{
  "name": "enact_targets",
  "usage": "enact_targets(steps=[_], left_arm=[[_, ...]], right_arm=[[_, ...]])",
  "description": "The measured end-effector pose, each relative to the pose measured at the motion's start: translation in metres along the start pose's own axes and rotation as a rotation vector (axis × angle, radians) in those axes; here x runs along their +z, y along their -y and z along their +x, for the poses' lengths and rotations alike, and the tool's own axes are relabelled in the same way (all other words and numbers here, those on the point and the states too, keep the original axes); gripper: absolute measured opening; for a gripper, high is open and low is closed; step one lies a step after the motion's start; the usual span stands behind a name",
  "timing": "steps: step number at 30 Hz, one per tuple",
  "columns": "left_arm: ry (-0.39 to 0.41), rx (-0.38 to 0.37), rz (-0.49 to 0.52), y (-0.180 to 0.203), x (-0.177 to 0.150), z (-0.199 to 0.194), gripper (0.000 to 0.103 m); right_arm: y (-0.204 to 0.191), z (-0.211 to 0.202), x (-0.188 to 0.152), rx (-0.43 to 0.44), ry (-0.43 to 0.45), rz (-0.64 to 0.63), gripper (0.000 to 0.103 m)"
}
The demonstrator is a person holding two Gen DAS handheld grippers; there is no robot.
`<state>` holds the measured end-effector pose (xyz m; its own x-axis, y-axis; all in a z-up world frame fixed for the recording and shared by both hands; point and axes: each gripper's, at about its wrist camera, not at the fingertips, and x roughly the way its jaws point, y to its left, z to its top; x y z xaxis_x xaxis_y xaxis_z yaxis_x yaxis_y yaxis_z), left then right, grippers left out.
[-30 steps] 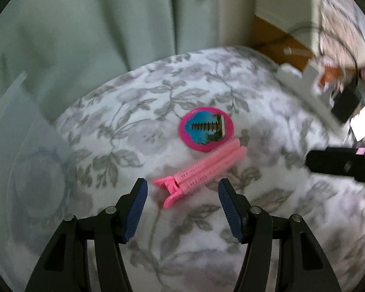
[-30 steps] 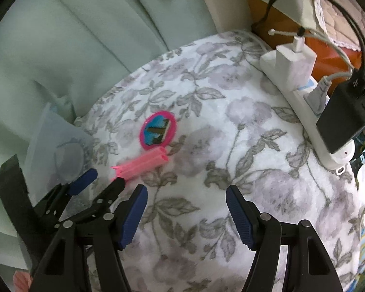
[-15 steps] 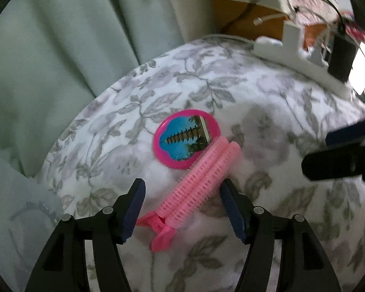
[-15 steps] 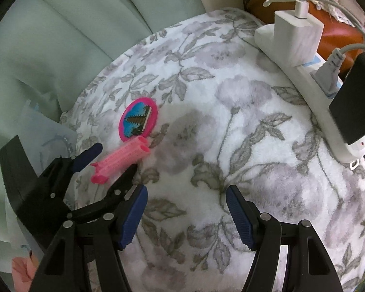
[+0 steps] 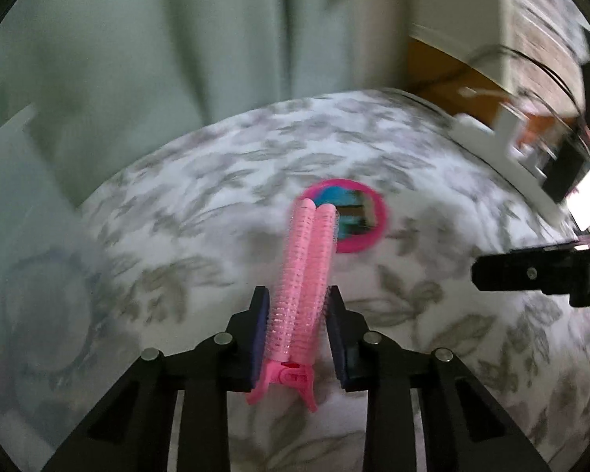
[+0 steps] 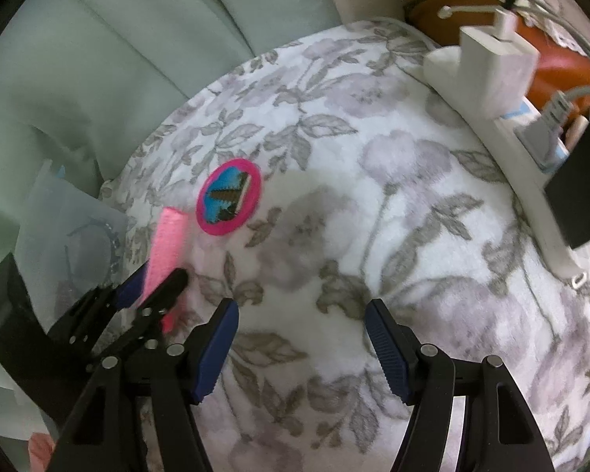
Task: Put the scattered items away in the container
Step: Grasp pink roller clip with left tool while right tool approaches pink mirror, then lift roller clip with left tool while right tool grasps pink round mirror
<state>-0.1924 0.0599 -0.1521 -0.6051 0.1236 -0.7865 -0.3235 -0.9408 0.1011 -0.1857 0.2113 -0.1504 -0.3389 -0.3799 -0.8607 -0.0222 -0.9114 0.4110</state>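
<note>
My left gripper (image 5: 297, 320) is shut on a pink hair-roller clip (image 5: 305, 275) and holds it off the floral blanket (image 5: 200, 212), pointing away from me. The clip (image 6: 165, 251) and the left gripper (image 6: 153, 287) also show in the right wrist view. A round pink compact with a blue picture (image 6: 229, 201) lies on the blanket just beyond the clip; it also shows in the left wrist view (image 5: 352, 216). My right gripper (image 6: 301, 348) is open and empty above the blanket. A translucent container (image 6: 70, 236) sits at the left; it shows blurred in the left wrist view (image 5: 31, 275).
A white power strip (image 6: 503, 133) with a white charger and a black adapter (image 6: 582, 181) lies along the blanket's right edge. A pale green curtain (image 6: 98, 39) hangs behind. The right gripper's black body (image 5: 539, 273) shows at the right of the left wrist view.
My left gripper has closed on the pink roller clip and lifted it, so it now points forward between the jaws. The right gripper has stayed open and shifted slightly forward.
</note>
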Motion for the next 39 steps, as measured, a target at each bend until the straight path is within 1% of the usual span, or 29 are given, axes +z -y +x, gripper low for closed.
enact_targets(steps=[1, 4, 5, 6, 7, 9, 11, 13, 17, 19, 21, 27, 29, 33, 39], left_arm=[[-0.006, 0.017, -0.034, -0.006, 0.0, 0.0, 0.03], [-0.047, 0.048, -0.181, -0.029, 0.002, 0.002, 0.03], [-0.073, 0.038, -0.237, -0.037, 0.002, 0.005, 0.03], [-0.089, 0.024, -0.272, -0.042, 0.0, 0.008, 0.03], [-0.103, 0.01, -0.3, -0.047, -0.001, 0.01, 0.03], [-0.121, -0.006, -0.323, -0.051, -0.005, 0.013, 0.03], [-0.145, -0.006, -0.344, -0.053, -0.009, 0.018, 0.03], [-0.153, -0.008, -0.353, -0.054, -0.012, 0.022, 0.03], [-0.144, 0.002, -0.327, -0.049, -0.012, 0.024, 0.031], [-0.136, 0.006, -0.312, -0.048, -0.012, 0.024, 0.032], [-0.128, 0.01, -0.301, -0.047, -0.013, 0.025, 0.033], [-0.116, 0.009, -0.289, -0.046, -0.013, 0.026, 0.033], [-0.113, 0.012, -0.287, -0.046, -0.013, 0.026, 0.033], [-0.108, 0.02, -0.286, -0.044, -0.013, 0.026, 0.034], [-0.107, 0.033, -0.294, -0.043, -0.013, 0.026, 0.034]], right_arm=[[-0.004, 0.003, 0.003, 0.008, 0.0, -0.011, 0.071], [-0.018, 0.012, 0.01, 0.014, 0.002, -0.058, 0.071], [-0.024, 0.015, 0.012, 0.012, 0.004, -0.079, 0.071], [-0.03, 0.019, 0.015, 0.009, 0.006, -0.104, 0.071], [-0.035, 0.022, 0.018, 0.006, 0.007, -0.13, 0.071], [-0.046, 0.032, 0.024, -0.01, 0.008, -0.184, 0.071], [-0.054, 0.041, 0.029, -0.025, 0.006, -0.227, 0.071], [-0.06, 0.05, 0.033, -0.042, 0.006, -0.263, 0.071], [-0.07, 0.062, 0.041, -0.077, 0.044, -0.337, 0.071], [-0.072, 0.065, 0.043, -0.086, 0.058, -0.366, 0.075], [-0.077, 0.07, 0.046, -0.086, 0.064, -0.384, 0.081], [-0.091, 0.082, 0.043, -0.163, 0.127, -0.484, 0.083], [-0.091, 0.083, 0.042, -0.171, 0.146, -0.484, 0.082], [-0.09, 0.083, 0.042, -0.176, 0.162, -0.47, 0.075], [-0.089, 0.079, 0.037, -0.192, 0.151, -0.443, 0.075]])
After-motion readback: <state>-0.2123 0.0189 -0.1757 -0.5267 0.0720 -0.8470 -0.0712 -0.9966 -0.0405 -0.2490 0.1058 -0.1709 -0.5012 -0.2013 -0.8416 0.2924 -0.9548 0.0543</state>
